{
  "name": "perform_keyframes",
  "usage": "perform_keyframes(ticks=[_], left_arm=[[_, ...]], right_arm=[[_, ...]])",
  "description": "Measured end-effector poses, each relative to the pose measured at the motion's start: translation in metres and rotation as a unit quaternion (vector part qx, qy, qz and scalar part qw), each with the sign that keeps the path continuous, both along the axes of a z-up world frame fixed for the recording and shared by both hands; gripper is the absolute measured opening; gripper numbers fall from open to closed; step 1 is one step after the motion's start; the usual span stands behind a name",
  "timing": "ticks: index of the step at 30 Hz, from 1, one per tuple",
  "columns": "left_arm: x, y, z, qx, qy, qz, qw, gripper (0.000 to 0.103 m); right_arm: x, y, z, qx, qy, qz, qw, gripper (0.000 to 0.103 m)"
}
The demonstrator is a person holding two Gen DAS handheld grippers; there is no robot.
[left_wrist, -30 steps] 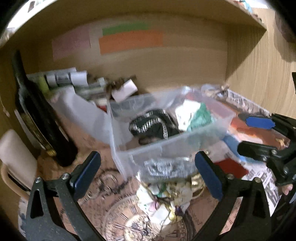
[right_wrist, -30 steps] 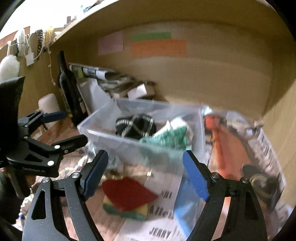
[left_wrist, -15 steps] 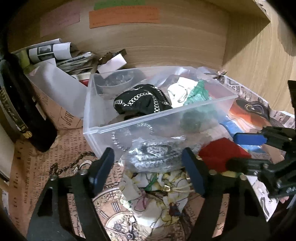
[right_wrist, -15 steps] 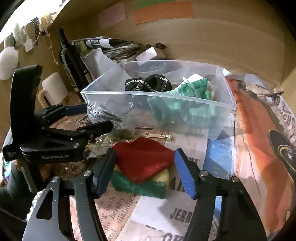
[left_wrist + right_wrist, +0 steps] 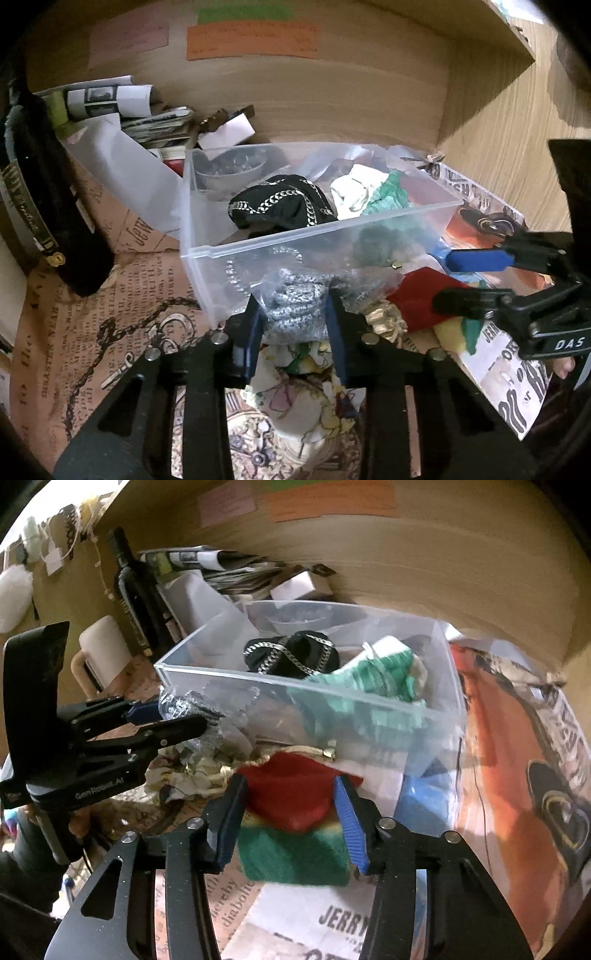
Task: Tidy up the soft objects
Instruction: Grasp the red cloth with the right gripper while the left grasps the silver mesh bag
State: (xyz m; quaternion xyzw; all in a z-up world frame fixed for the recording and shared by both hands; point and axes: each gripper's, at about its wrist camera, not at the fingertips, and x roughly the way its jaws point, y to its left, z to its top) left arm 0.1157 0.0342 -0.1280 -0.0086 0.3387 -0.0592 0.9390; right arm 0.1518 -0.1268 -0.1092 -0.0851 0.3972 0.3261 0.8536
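- Silvery mesh bag (image 5: pixel 295 306) is pinched in the left tool (image 5: pixel 293 332), apparently for lifting into the clear bin (image 5: pixel 314 236).
- Right tool (image 5: pixel 290 812) half-closed, straddling the red cloth (image 5: pixel 291 794); grip uncertain.

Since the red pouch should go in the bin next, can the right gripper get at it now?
Probably yes. The right gripper is open with its fingers on either side of the red pouch, which lies on top of the pile with nothing over it.
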Motion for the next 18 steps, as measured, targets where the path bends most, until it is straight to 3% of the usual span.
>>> perform_keyframes(ticks=[3, 10, 13, 15, 18], left_arm=[[-0.003, 0.003, 0.001, -0.002, -0.004, 0.002, 1.0, 0.031], [-0.011, 0.007, 0.004, -0.007, -0.012, 0.004, 0.9999, 0.03], [-0.016, 0.008, 0.007, -0.008, -0.02, 0.003, 0.9998, 0.03], [-0.019, 0.009, 0.009, -0.008, -0.025, 0.003, 0.9997, 0.03], [-0.021, 0.01, 0.013, -0.011, -0.03, 0.004, 0.9995, 0.029]], right_arm=[[0.006, 0.015, -0.004, -0.026, 0.005, 0.018, 0.999, 0.055], [0.023, 0.041, -0.031, -0.084, 0.031, 0.042, 0.995, 0.055], [0.023, 0.047, -0.04, -0.102, 0.02, 0.046, 0.993, 0.056], [0.02, 0.049, -0.041, -0.106, 0.008, 0.05, 0.993, 0.053], [0.016, 0.051, -0.043, -0.104, 0.001, 0.054, 0.993, 0.04]])
